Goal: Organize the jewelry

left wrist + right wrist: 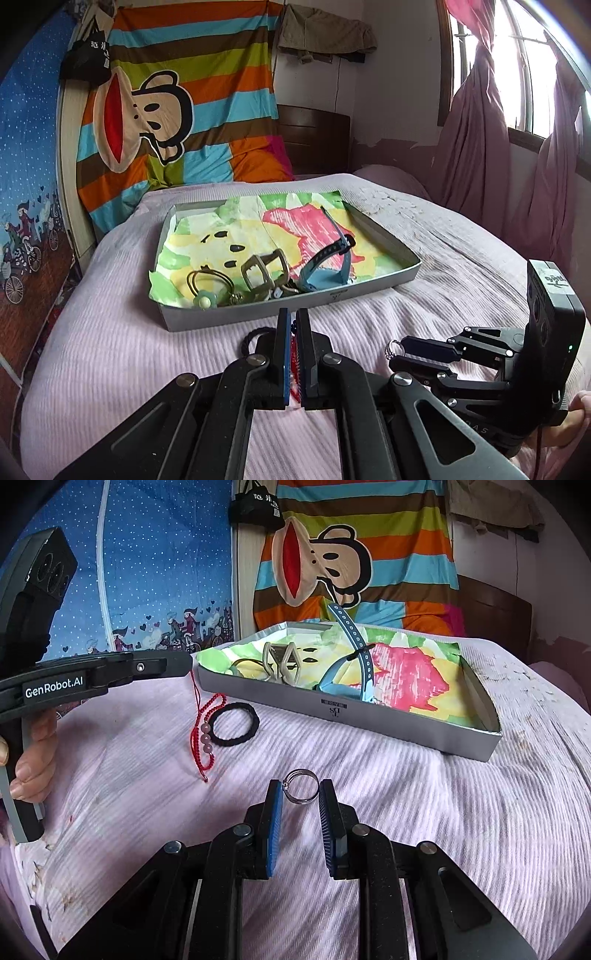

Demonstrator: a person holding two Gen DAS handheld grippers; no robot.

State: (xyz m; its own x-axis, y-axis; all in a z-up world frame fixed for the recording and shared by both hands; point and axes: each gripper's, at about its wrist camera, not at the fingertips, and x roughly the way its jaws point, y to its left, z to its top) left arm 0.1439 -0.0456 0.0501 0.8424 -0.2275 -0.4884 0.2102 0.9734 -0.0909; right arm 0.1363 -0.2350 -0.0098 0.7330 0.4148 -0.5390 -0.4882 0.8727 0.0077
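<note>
My left gripper (293, 314) is shut on a red cord bracelet (294, 356). Seen from the right wrist, the left gripper (189, 664) hangs the bracelet (201, 738), with its pink beads, down to the bedspread. Beside the bracelet a black hair tie (235, 725) lies flat on the bed. My right gripper (300, 794) is shut on a silver ring (300, 787), pinched upright between the fingertips just above the bed. In the left wrist view the right gripper (396, 350) shows at the right with the ring (391, 348). The grey tray (295, 308) stands just beyond both grippers.
The tray (343, 710) is lined with colourful paper and holds a blue watch strap (325, 275), a khaki claw clip (264, 271), gold hoops (208, 284) and a small flower piece (203, 300). Pink bedspread surrounds it. A striped cartoon sheet hangs behind, curtains at the right.
</note>
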